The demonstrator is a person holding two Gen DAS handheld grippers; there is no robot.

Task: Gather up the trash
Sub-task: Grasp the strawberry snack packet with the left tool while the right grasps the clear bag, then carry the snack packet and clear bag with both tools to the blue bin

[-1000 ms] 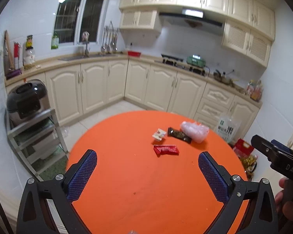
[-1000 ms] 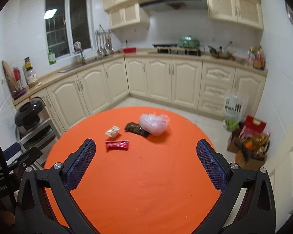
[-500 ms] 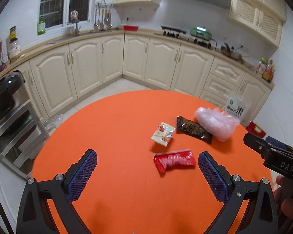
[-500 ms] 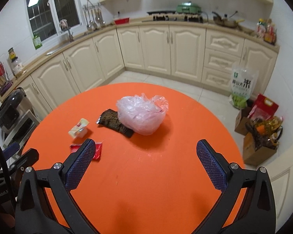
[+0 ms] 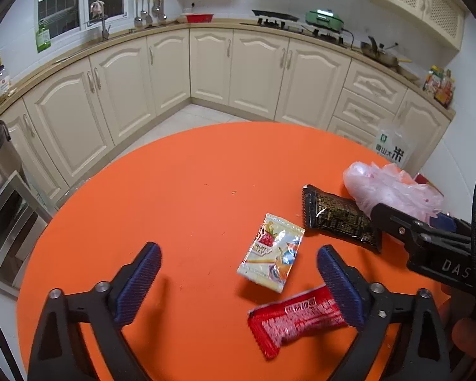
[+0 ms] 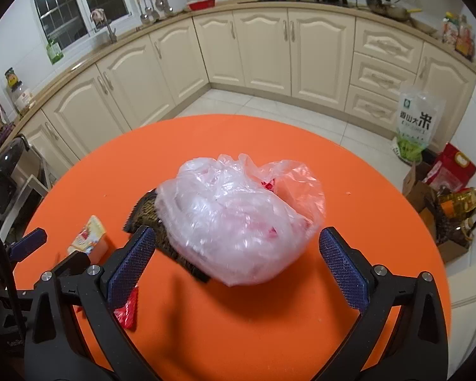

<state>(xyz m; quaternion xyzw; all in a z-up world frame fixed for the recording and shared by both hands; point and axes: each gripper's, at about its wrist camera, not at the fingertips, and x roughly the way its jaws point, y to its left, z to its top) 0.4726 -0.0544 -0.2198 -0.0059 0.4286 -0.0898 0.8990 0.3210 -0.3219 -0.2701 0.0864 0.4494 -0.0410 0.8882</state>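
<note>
Orange table (image 5: 181, 190) holds three wrappers (image 5: 271, 252), one plastic bag (image 6: 241, 222); both grippers' jaws gape empty, left's just narrowing.

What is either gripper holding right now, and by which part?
Nothing is held. The left gripper, jaws just closing, is open above the wrappers. The right gripper is open around the plastic bag, pads apart from it.
</note>
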